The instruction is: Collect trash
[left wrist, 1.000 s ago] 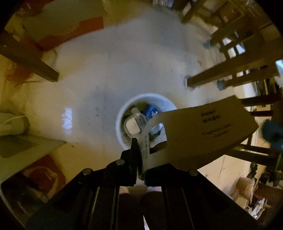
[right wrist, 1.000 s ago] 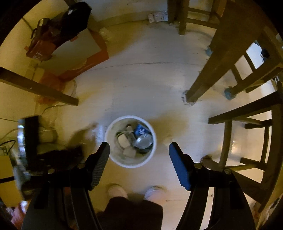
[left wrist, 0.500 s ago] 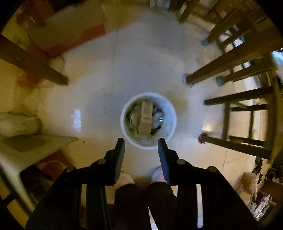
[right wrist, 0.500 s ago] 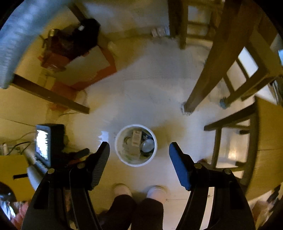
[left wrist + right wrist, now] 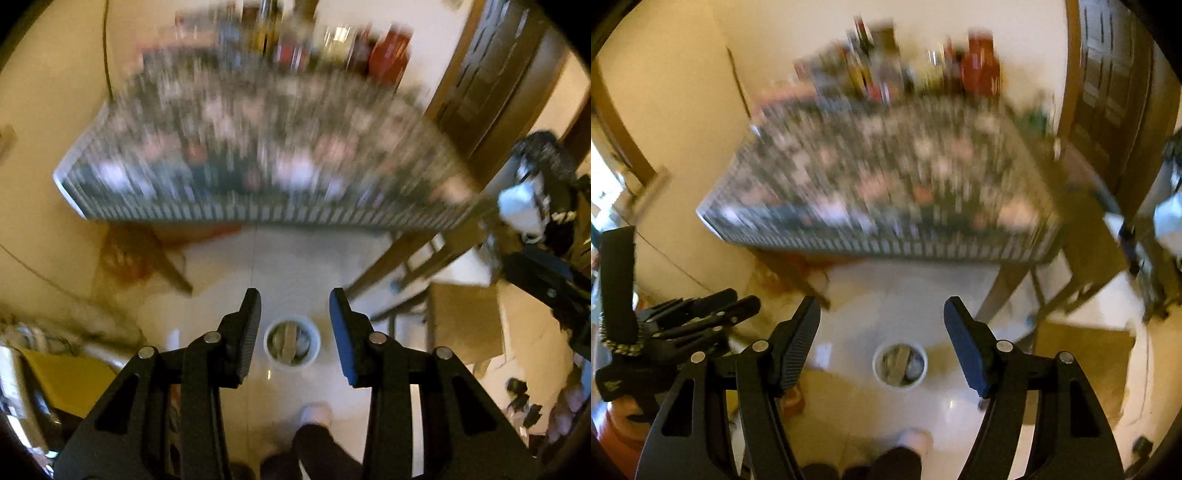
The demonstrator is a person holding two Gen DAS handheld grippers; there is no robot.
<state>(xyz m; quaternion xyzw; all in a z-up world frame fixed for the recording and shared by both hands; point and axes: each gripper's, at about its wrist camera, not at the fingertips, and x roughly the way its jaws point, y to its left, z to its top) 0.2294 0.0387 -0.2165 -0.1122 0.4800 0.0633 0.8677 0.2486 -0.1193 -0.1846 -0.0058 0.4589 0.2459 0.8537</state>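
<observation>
A white round bin [image 5: 291, 347] stands on the pale floor far below, filled with trash, a beige cardboard strip [image 5: 289, 343] lying on top. My left gripper [image 5: 294, 299] hangs high above it, open, nothing between its fingers. In the right wrist view the same bin [image 5: 899, 364] shows small between the fingers of my right gripper [image 5: 882, 308], which is open and empty too. The left gripper [image 5: 701, 317] appears at the left of that view. The right gripper [image 5: 546, 280] shows at the right edge of the left wrist view.
A table with a dark patterned cloth [image 5: 258, 162], blurred, fills the upper part of both views, with bottles and jars [image 5: 923, 70] at its far side. Wooden chairs [image 5: 413, 266] stand right of the bin. The person's foot [image 5: 314, 413] is near the bin. A cardboard box [image 5: 1082, 354] sits at right.
The left gripper let go of the beige card, which now lies in the bin. Both grippers rose far above the floor and tilted up, so the table top came into view.
</observation>
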